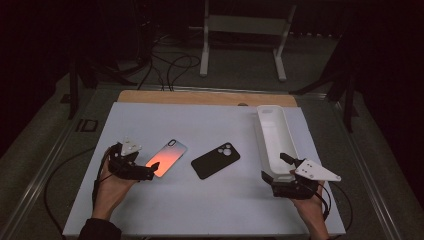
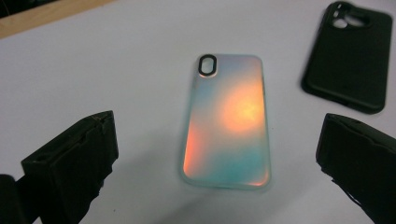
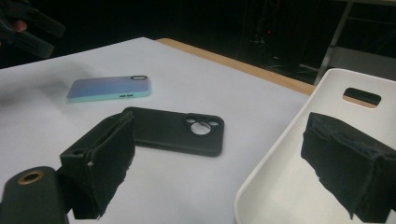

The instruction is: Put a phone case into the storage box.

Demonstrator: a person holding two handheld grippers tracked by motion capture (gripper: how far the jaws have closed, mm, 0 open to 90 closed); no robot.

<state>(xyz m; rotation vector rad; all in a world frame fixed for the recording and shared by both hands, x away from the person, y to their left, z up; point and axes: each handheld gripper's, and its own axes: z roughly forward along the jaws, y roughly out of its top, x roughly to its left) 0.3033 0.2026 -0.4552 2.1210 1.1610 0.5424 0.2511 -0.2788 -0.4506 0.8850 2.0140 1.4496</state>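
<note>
An iridescent phone case [image 1: 167,157] [image 2: 229,121], glowing orange and teal, lies back up on the white table. To its right lies a black phone case [image 1: 216,160] [image 2: 348,56] [image 3: 175,130], also back up. My left gripper [image 1: 151,170] [image 2: 218,135] is open at the iridescent case's near end; its jaws stand either side of the case without touching it. My right gripper [image 1: 276,167] [image 3: 223,135] is open at the near left corner of a white bin [image 1: 275,137] [image 3: 280,186], one jaw over the bin, the other over the table.
The white bin holds nothing that I can see and has a handle slot at its far end. A wooden strip [image 1: 205,97] borders the table's far edge. Beyond it are a white stand [image 1: 242,37], cables on the floor, and dark surroundings.
</note>
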